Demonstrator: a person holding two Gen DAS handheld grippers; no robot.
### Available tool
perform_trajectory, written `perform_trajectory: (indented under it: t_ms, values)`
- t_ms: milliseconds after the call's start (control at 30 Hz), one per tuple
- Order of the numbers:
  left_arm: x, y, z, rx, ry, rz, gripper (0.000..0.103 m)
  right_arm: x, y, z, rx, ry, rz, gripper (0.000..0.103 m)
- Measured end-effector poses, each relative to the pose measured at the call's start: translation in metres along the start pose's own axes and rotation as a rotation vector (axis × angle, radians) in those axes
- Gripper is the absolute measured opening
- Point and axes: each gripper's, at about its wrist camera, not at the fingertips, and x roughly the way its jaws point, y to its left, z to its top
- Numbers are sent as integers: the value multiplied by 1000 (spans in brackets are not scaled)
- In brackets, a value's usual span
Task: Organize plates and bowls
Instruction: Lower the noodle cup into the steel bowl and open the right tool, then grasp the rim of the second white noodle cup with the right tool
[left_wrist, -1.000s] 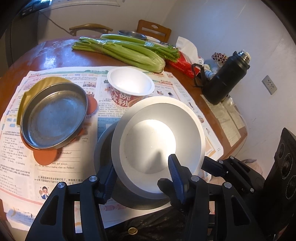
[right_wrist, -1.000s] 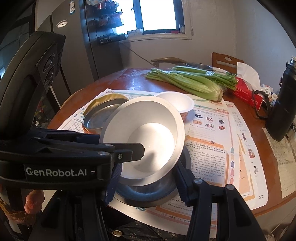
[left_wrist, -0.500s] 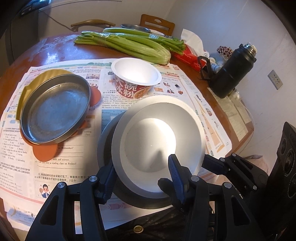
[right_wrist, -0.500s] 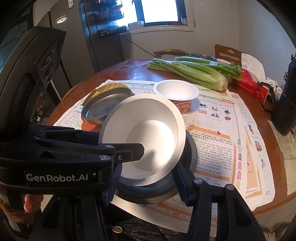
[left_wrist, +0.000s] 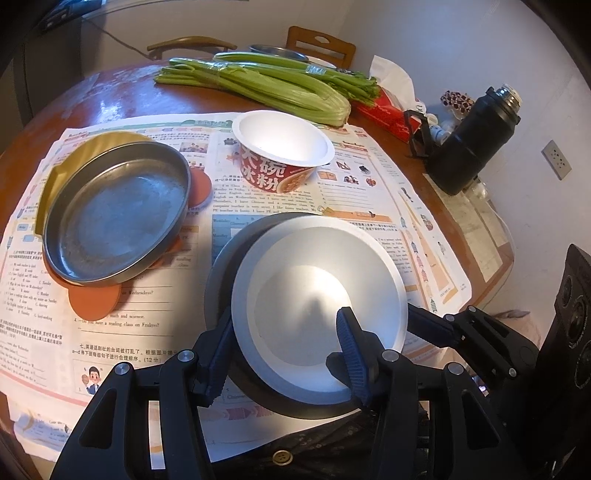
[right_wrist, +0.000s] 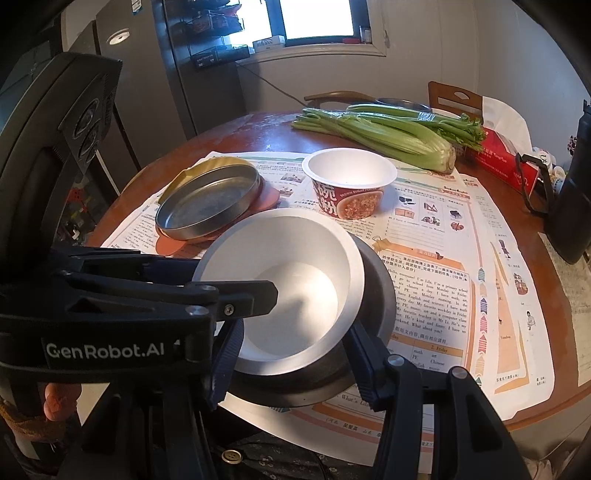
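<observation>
A white bowl (left_wrist: 295, 266) (right_wrist: 280, 251) leans tilted inside a dark round plate (left_wrist: 221, 266) (right_wrist: 376, 288) on the newspaper. My left gripper (left_wrist: 284, 317) is shut on the bowl's near wall, with one finger outside the rim and the other inside. My right gripper (right_wrist: 293, 332) is shut on the bowl from the near right, its fingers reaching under the rim on either side. A shallow metal pan (left_wrist: 114, 214) (right_wrist: 207, 195) rests on a yellow lid (left_wrist: 74, 155) and an orange mat (left_wrist: 92, 302) at the left. Beyond it stands an empty red-and-white noodle bowl (left_wrist: 280, 147) (right_wrist: 347, 173).
Newspaper sheets (left_wrist: 369, 192) cover the round wooden table (right_wrist: 251, 129). Celery bunches (left_wrist: 266, 88) lie across the far side, with a red tissue box (left_wrist: 388, 110) and a black flask (left_wrist: 472, 147) at the right. Chairs stand behind the table and a fridge (right_wrist: 147, 74) at the left.
Both views have shifted slightly across the table. The white bowl keeps its place between the fingers of both grippers, and neither grip has changed.
</observation>
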Motion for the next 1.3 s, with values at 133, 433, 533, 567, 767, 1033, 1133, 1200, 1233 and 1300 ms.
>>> perform_trajectory:
  t_ms: [133,433,533,567,767,1033,1133,1200,1233,1300]
  values:
    - [-1,1,0,-9,-4,-1,55,0,0,0,3,-1,0,55]
    - [-6,3,0,-18,-15,0,55,-4,-4,1,9,-17,-14,55]
    - [-11,5,1,-21,-30,1,55,-9,-6,1,15,-31,-18,55]
    - [-13,5,1,-22,-35,1,55,-11,-7,2,17,-36,-20,55]
    - [-21,6,2,-26,-58,2,56,-18,-12,3,33,-62,-30,55]
    - [-32,9,7,-31,-92,7,56,-26,-15,6,51,-93,-28,55]
    - [-36,12,11,-33,-109,9,56,-28,-17,8,59,-104,-25,55]
    - [-37,15,16,-34,-120,9,57,-29,-17,10,62,-111,-18,55]
    - [-37,15,18,-35,-123,9,57,-30,-17,12,62,-114,-16,55]
    - [-36,18,25,-38,-132,7,57,-29,-19,15,66,-117,-15,55]
